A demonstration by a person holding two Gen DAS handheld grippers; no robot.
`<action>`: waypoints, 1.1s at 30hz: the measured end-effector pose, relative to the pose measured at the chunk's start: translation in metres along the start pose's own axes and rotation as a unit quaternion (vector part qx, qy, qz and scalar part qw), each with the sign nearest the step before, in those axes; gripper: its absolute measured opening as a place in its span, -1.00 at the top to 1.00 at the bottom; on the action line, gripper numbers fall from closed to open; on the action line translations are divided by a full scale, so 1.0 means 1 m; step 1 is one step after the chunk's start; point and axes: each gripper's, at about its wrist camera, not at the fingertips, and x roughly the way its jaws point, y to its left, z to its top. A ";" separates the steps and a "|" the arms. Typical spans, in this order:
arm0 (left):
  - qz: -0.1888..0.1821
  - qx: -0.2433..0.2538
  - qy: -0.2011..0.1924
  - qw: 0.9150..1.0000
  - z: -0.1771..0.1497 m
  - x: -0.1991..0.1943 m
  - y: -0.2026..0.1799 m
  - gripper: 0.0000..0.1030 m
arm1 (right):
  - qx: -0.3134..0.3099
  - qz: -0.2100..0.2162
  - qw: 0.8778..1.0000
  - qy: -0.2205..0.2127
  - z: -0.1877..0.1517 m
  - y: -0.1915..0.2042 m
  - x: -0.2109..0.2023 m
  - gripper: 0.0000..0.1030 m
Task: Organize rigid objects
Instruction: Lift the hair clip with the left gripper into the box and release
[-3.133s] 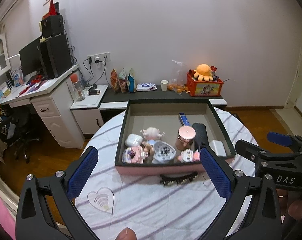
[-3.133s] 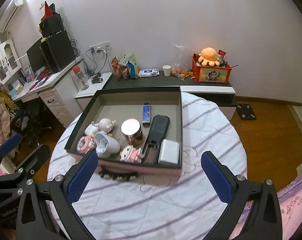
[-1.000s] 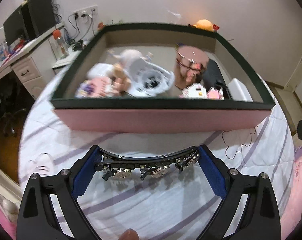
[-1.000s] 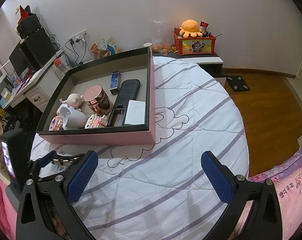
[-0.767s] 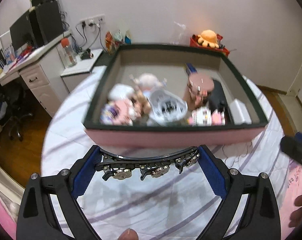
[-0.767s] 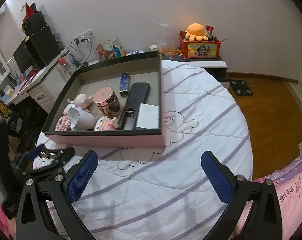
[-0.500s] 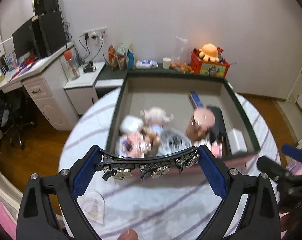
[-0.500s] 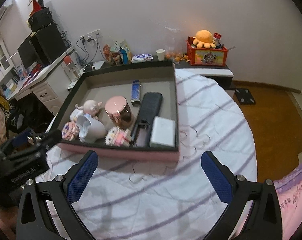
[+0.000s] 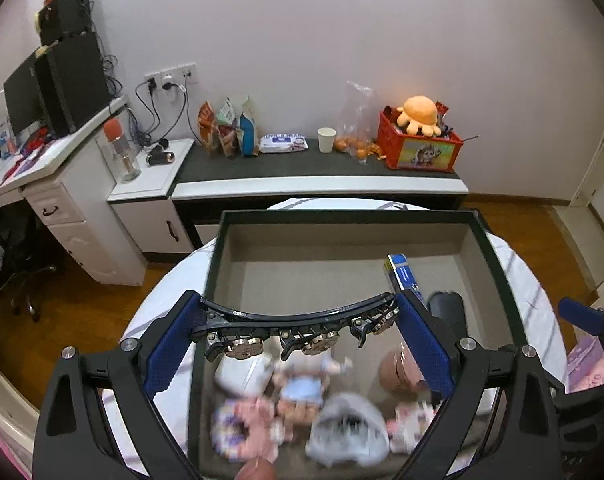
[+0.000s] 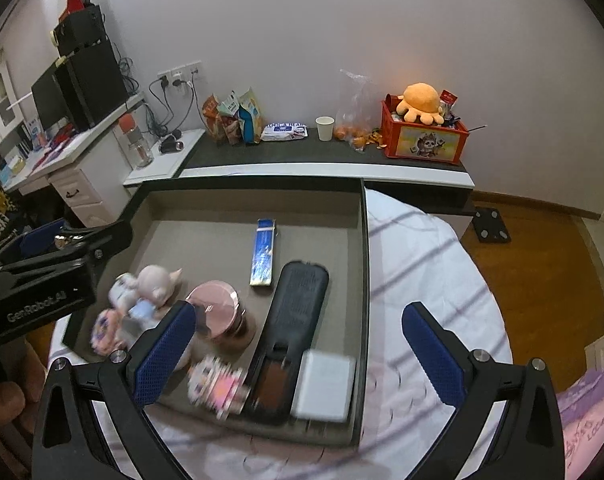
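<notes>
Left gripper (image 9: 298, 326): jaws wide, clamped on the black hair clip (image 9: 298, 320), above the box (image 9: 342, 216).
Right gripper (image 10: 298, 348): jaws wide, empty.
Left to do: release clip at 12 o'clock, bare floor.

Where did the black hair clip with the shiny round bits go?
The hair clip is clamped end to end between the left gripper's blue pads in the left wrist view, held over the box, above the blurry toys at its near end.
</notes>
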 end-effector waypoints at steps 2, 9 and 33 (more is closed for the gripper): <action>-0.001 0.001 0.007 1.000 0.005 0.014 -0.004 -0.88 | -0.005 -0.001 1.000 0.005 0.008 -0.001 0.013 -1.00; 0.003 0.011 0.036 0.999 0.025 0.065 -0.010 -0.88 | -0.008 0.003 1.000 0.021 0.023 -0.009 0.044 -1.00; 0.016 0.017 0.095 0.995 0.018 0.084 -0.008 -1.00 | 0.015 0.029 0.999 0.030 0.019 -0.013 0.035 -1.00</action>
